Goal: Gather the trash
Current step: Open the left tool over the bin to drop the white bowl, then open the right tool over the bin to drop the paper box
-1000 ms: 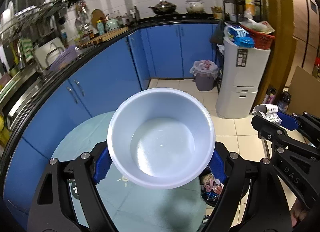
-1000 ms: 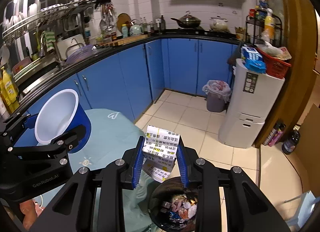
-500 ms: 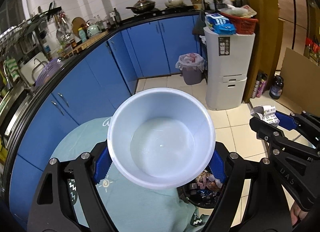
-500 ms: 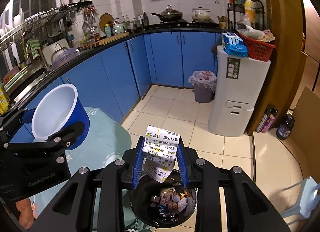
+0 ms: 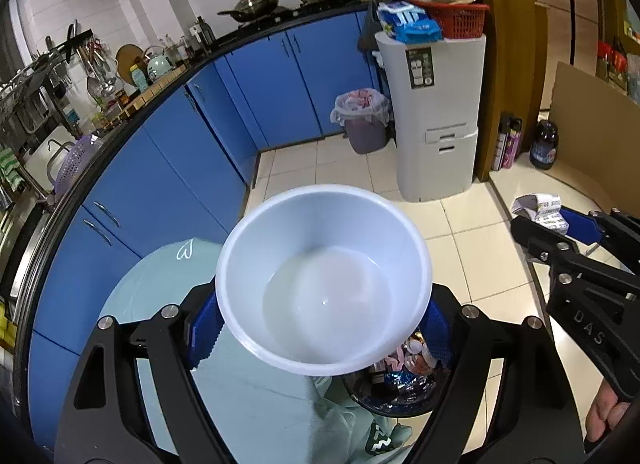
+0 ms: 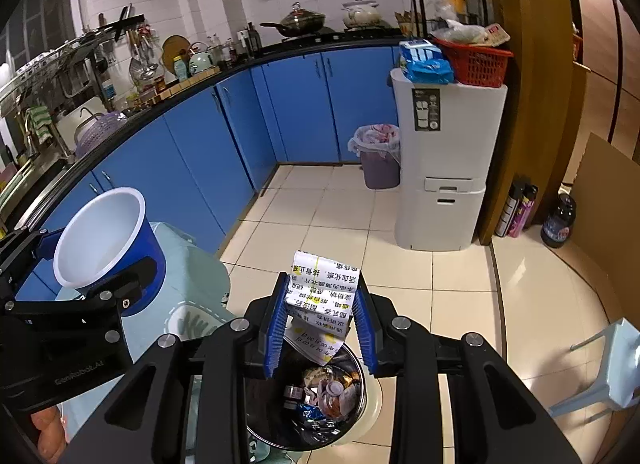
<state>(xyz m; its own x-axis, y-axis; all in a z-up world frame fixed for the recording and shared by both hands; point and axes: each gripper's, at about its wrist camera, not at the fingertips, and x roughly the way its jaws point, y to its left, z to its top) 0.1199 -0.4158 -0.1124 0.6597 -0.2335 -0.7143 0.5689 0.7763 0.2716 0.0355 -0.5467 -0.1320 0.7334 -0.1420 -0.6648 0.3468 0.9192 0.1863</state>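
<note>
Holding trash above the open bin (image 6: 308,392)

Left gripper (image 5: 320,330) grasps a white-lined bowl (image 5: 324,280); right gripper (image 6: 320,324) clamps a printed paper carton (image 6: 322,300) directly over it.

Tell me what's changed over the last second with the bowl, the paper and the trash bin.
Both claws have carried their loads toward the black trash bin; its opening now sits under the folded paper. Nothing was let go: the right claw still pinches the paper and the left claw still clamps the empty bowl.
</note>
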